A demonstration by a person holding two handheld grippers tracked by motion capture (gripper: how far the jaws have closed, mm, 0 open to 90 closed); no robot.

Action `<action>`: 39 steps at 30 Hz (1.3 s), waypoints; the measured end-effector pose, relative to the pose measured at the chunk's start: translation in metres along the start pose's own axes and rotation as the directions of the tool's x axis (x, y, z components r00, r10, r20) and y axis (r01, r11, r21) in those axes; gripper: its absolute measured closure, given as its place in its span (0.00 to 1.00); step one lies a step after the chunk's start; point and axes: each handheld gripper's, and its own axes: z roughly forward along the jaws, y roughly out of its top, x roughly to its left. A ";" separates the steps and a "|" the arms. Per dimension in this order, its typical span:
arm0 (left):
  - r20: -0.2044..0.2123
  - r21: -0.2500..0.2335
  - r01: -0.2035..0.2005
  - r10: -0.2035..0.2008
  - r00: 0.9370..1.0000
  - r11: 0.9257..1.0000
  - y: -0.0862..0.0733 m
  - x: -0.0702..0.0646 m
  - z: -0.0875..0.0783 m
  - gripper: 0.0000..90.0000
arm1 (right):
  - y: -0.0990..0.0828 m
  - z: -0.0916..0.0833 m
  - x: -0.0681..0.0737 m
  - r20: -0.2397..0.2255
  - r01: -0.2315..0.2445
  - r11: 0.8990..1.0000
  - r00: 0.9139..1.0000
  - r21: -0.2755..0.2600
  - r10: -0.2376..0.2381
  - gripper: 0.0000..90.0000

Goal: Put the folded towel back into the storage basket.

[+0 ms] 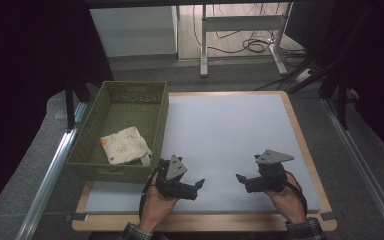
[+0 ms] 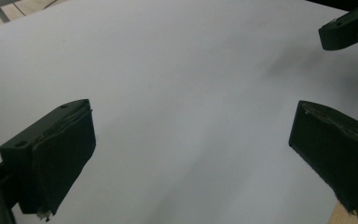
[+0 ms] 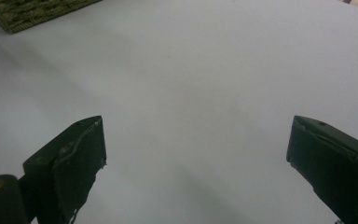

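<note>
Leftmost, a green basket [image 1: 95, 131] at the table's left edge, overhanging the white sheet [image 1: 230, 130]. Inside, at its near end, a folded cream cloth [image 1: 125, 145] with small orange and dark marks, lying flat on the bottom; far end of the basket bare. Just right of the basket's near corner, the left gripper [image 1: 198, 186], held low over the sheet in the left hand [image 1: 157, 202], jaws spread wide with nothing between them, tips pointing right. In the left gripper view, only white sheet between its jaws [image 2: 191, 149], and a tip of the other gripper at upper right. Farther right, well apart from the cloth, the right gripper [image 1: 240, 179], held in the right hand [image 1: 286, 197], tips pointing left toward the other, jaws likewise wide apart and empty [image 3: 196, 158]; a corner of the basket [image 3: 32, 11] at upper left in the right gripper view. Underneath, a wooden tabletop [image 1: 305, 145] showing as a border around the sheet. Beyond, grey floor, a white cabinet [image 1: 135, 30], metal table legs [image 1: 204, 45] and loose cables [image 1: 252, 45]; dark curtains at both sides.
</note>
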 end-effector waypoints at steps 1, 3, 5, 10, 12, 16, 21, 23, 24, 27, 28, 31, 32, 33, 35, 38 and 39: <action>0.004 0.001 0.003 -0.003 1.000 1.000 -0.003 0.000 0.001 0.01 | -0.004 -0.001 0.000 0.003 -0.003 1.000 1.000 0.000 0.003 0.05; 0.003 0.002 0.009 -0.009 1.000 1.000 -0.008 -0.001 0.003 0.01 | -0.010 -0.001 0.000 0.006 -0.013 1.000 1.000 -0.001 0.013 0.05; 0.002 0.007 0.014 -0.014 1.000 1.000 -0.014 -0.001 0.005 0.01 | -0.017 -0.001 0.000 0.005 -0.025 1.000 1.000 0.002 0.025 0.05; -0.012 0.019 0.016 -0.016 1.000 1.000 -0.029 0.000 0.007 0.01 | -0.035 0.004 0.000 0.011 -0.042 0.999 0.999 0.017 0.041 0.05; -0.020 0.030 0.016 -0.016 1.000 0.999 -0.035 0.001 0.008 0.01 | -0.040 0.005 0.000 0.011 -0.047 0.999 0.999 0.017 0.046 0.05; -0.027 0.040 0.029 -0.028 0.999 0.999 -0.044 0.002 0.010 0.01 | -0.048 0.007 0.001 0.020 -0.049 0.999 0.999 0.019 0.049 0.05; -0.041 0.052 0.028 -0.026 0.999 0.998 -0.050 0.002 0.009 0.01 | -0.054 0.007 0.004 0.033 -0.047 0.999 0.998 0.024 0.047 0.05; -0.046 0.065 0.024 -0.022 0.999 0.998 -0.050 0.001 0.009 0.01 | -0.057 0.008 0.004 0.035 -0.048 0.998 0.998 0.032 0.047 0.05; -0.048 0.072 0.024 -0.020 0.999 0.997 -0.051 0.000 0.009 0.01 | -0.058 0.009 0.005 0.036 -0.048 0.998 0.998 0.034 0.047 0.05; -0.069 0.106 0.020 -0.013 0.998 0.994 -0.053 -0.003 0.010 0.01 | -0.063 0.011 0.006 0.037 -0.046 0.998 0.998 0.047 0.044 0.05; -0.071 0.113 0.019 -0.011 0.997 0.993 -0.054 -0.004 0.010 0.01 | -0.064 0.012 0.007 0.043 -0.046 0.997 0.998 0.060 0.043 0.05; -0.069 0.140 0.035 -0.026 0.997 0.989 -0.058 -0.008 0.012 0.01 | -0.065 0.012 0.008 0.045 -0.052 0.997 0.998 0.056 0.049 0.05; -0.069 0.136 0.050 -0.041 0.997 0.989 -0.062 -0.008 0.013 0.01 | -0.066 0.012 0.008 0.044 -0.059 0.997 0.997 0.054 0.057 0.05; -0.064 0.128 0.070 -0.062 0.996 0.989 -0.063 -0.008 0.013 0.01 | -0.067 0.012 0.008 0.046 -0.064 0.997 0.997 0.048 0.062 0.05; -0.060 0.106 0.086 -0.080 0.995 0.991 -0.067 -0.006 0.012 0.02 | -0.068 0.012 0.009 0.050 -0.070 0.997 0.996 0.037 0.068 0.05; -0.064 0.092 0.088 -0.082 0.995 0.992 -0.069 -0.007 0.012 0.01 | -0.071 0.012 0.011 0.064 -0.076 0.997 0.995 0.011 0.075 0.05; -0.064 0.092 0.090 -0.084 0.994 0.992 -0.069 -0.007 0.012 0.01 | -0.072 0.012 0.011 0.067 -0.079 0.997 0.995 0.004 0.078 0.05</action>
